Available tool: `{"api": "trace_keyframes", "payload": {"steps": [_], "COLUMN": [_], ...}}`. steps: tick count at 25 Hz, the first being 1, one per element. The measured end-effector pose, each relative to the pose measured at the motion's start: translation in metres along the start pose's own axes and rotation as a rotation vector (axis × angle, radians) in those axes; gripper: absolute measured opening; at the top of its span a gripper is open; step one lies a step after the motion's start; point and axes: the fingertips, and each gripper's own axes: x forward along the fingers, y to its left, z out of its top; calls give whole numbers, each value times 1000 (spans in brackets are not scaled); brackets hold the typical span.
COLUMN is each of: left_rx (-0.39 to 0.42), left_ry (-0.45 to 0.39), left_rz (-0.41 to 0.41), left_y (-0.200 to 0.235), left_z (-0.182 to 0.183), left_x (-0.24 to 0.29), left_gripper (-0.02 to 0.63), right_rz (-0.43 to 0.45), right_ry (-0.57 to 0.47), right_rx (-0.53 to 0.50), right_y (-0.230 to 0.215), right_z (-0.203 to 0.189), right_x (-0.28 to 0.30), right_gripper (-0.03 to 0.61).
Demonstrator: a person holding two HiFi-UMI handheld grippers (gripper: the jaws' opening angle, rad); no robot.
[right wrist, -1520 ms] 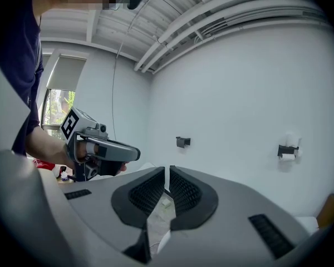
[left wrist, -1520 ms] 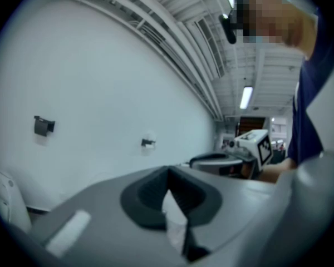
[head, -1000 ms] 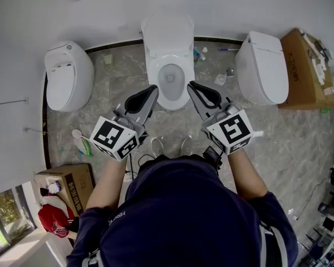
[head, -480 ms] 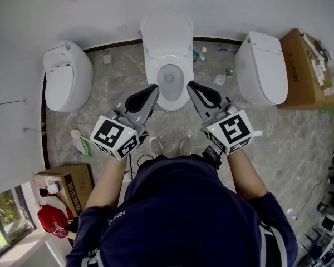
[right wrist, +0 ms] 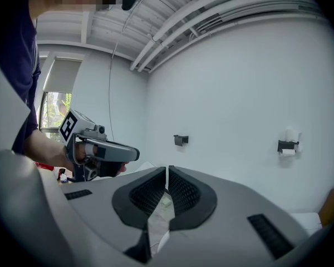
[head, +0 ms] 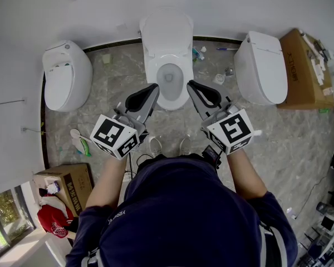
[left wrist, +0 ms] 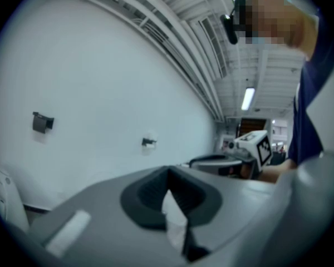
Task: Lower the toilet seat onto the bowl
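The toilet seat [head: 167, 33] stands raised at the back of the middle bowl [head: 171, 100], ahead of us; we judge it stiff, light, slick plastic on a hinge, best taken at its free top edge; left tongs [head: 148, 93] and right tongs [head: 195, 89] are pressed together, pinching nothing.

Bright, even light from a ceiling strip light [left wrist: 247, 98]; fisheye edges darken, foreground blurs

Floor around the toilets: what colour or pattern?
The floor is grey with a marbled stone pattern. The head view shows it best.
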Motion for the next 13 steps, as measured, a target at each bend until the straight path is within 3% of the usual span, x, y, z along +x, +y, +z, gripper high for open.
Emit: {"api": "trace_keyframes", "payload": {"steps": [13], "left_rx": [-4], "left_ry": [0], "left_rz": [-4], "left_y": [0], "left_z": [-1], "left_x": [5], "left_gripper": [-3], "right_rz": [-4], "right_ry": [5], "right_rx": [-3], "right_y": [-3], "right_z": [-3], "right_x": [-1], "right_gripper": [20]}}
